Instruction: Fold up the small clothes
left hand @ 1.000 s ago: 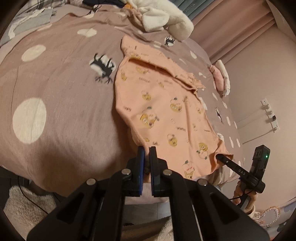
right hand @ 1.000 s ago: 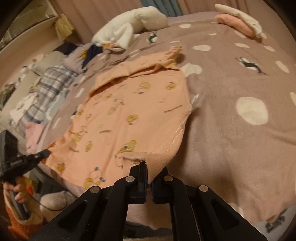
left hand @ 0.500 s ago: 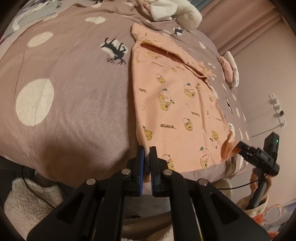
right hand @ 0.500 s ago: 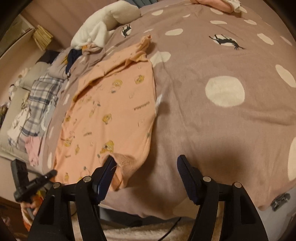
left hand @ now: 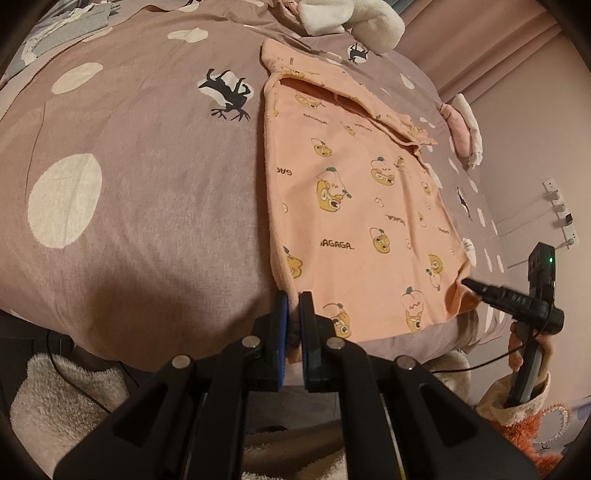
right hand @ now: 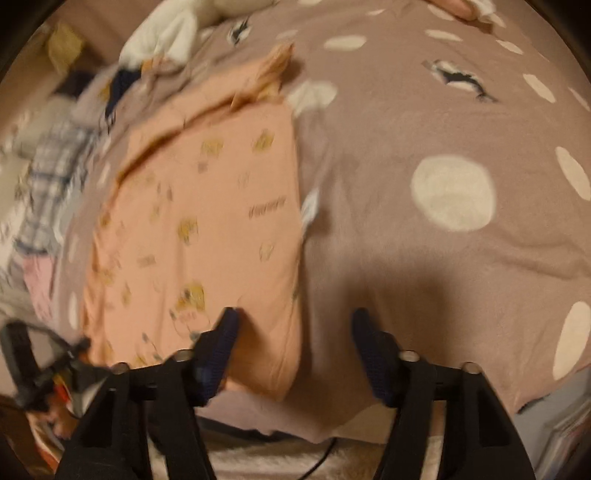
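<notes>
A small peach garment printed with yellow cartoon figures lies spread flat on the mauve spotted bedspread, its top folded over at the far end. My left gripper is shut on the garment's near left corner at the bed's front edge. My right gripper is open and empty, its jaws straddling the garment's near right corner; this view is motion-blurred. The right gripper also shows in the left wrist view, touching that corner.
White fluffy bedding and a pile of other clothes lie at the far end of the bed. Folded pink and white items sit at the far right. A shaggy white rug lies below the bed edge.
My right gripper opened and let go of the garment's right corner, which now lies flat. Both grippers pulled back toward the bed's front edge, stretching the garment smooth.
</notes>
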{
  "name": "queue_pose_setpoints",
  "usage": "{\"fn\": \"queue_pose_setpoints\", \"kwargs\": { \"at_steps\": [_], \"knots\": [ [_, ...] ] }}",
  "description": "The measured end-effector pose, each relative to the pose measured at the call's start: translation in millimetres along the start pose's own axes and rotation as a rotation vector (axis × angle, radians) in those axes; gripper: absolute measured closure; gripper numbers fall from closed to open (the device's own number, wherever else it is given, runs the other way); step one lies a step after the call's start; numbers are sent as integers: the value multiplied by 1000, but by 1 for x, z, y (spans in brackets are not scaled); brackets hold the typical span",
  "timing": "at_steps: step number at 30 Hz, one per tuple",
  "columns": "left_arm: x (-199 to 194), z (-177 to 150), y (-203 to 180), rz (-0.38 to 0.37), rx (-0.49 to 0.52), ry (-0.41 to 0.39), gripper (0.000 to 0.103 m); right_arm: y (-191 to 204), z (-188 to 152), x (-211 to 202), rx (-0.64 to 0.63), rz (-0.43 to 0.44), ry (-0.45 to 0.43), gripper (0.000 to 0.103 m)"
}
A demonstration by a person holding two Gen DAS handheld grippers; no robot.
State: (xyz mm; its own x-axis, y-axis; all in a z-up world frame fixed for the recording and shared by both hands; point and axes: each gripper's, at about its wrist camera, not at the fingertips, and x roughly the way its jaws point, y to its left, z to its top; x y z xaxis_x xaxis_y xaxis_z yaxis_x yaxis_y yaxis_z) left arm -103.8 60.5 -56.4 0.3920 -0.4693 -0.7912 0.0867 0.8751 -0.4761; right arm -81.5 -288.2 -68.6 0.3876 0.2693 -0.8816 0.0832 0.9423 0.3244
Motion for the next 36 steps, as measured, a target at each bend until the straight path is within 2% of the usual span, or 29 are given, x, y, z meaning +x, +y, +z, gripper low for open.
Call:
{"fn": "queue_pose_setpoints", "kwargs": {
  "at_steps": [1, 3, 4, 7, 10, 17, 22, 25, 30, 33, 34, 36],
  "knots": [
    [0, 0, 1, 2, -2, 2, 97, 1, -3, 2, -1, 4, 0, 71],
    [0, 0, 1, 2, -3, 3, 97, 0, -7, 2, -6, -9, -32, 94],
    [-1, 1, 1, 1, -3, 2, 97, -2, -8, 0, -1, 1, -45, 98],
    [-1, 3, 0, -17, -16, 8, 98, -6, -8, -6, 5, 59, -75, 98],
    [-1, 8, 0, -42, -38, 14, 98, -4, -1, -14, 8, 159, -108, 98],
    [-18, 25, -16, -69, 6, -35, 98, 10, 13, -37, 0, 215, -187, 98],
    [-26, 55, -24, -98, -10, -74, 99, 20, 30, -51, -4, 287, -239, 98],
    [-32, 77, -30, -107, -5, -98, 99, 25, 46, -57, 1, 312, -253, 98],
    [-38, 119, -27, -156, -57, -145, 100, 24, 83, -58, 33, 363, -279, 98],
    [-32, 131, -24, -112, -51, -121, 101, 28, 92, -51, 36, 337, -262, 98],
    [-31, 129, -22, -105, -42, -117, 101, 29, 90, -50, 25, 338, -257, 98],
    [-25, 111, -11, -25, -25, -101, 100, 29, 81, -46, 8, 325, -247, 98]
  ]
}}
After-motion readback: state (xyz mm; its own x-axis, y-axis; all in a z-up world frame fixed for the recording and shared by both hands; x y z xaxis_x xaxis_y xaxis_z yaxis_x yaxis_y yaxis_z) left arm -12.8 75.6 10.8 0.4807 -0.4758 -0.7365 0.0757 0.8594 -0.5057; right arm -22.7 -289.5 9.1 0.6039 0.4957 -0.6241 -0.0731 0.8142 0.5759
